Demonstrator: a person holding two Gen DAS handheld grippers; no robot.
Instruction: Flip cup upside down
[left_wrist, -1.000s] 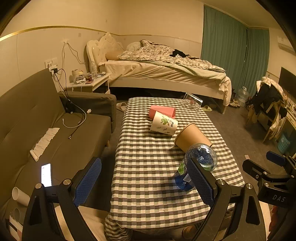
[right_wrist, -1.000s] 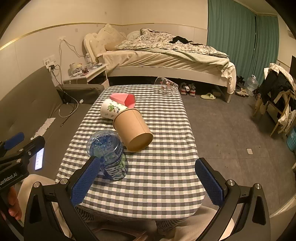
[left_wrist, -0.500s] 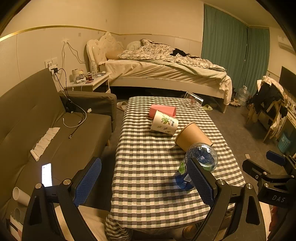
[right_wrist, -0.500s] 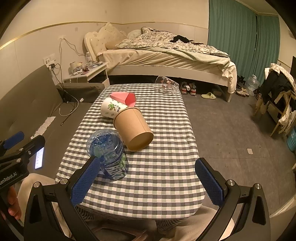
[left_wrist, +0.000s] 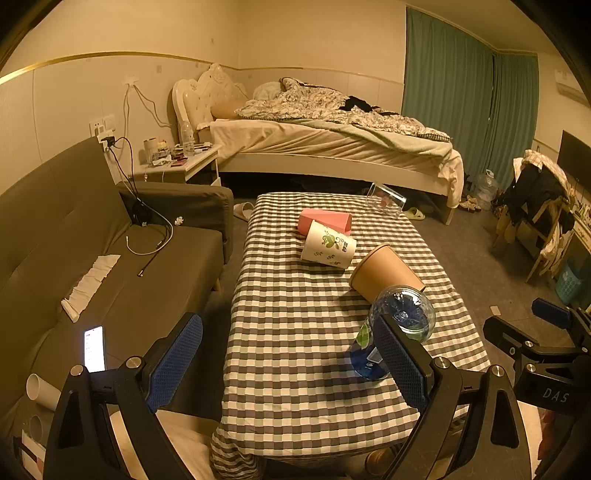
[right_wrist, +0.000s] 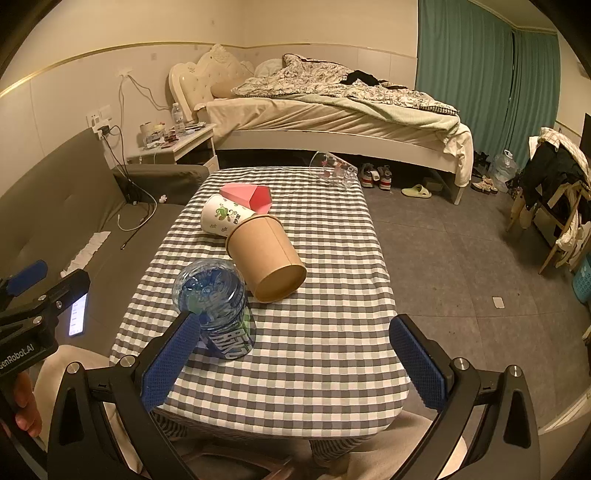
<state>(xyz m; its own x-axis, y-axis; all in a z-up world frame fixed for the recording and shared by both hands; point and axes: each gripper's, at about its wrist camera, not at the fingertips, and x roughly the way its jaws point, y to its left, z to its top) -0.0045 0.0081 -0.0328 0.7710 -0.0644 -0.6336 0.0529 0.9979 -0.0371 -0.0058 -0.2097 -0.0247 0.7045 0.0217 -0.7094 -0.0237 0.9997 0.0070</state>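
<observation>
Several cups lie on their sides on the checked table (left_wrist: 291, 306) (right_wrist: 332, 332): a brown paper cup (left_wrist: 384, 273) (right_wrist: 266, 254), a white cup with green print (left_wrist: 328, 247) (right_wrist: 221, 219), a pink cup (left_wrist: 325, 219) (right_wrist: 247, 194) and a clear plastic cup (left_wrist: 386, 199) (right_wrist: 332, 171) at the far edge. A blue see-through plastic cup (left_wrist: 402, 314) (right_wrist: 210, 295) stands near the front, just beyond one pad of each gripper. My left gripper (left_wrist: 291, 362) hangs open over the table's near left part. My right gripper (right_wrist: 295, 358) is open over the near edge. Neither holds anything.
A grey sofa (left_wrist: 129, 277) runs along the left with a lit phone (left_wrist: 94, 349), cables and tissues on it. A bed (right_wrist: 332, 122) stands behind the table, and a chair piled with clothes (left_wrist: 535, 195) at the right. A person's hand (right_wrist: 22, 406) holds the left gripper.
</observation>
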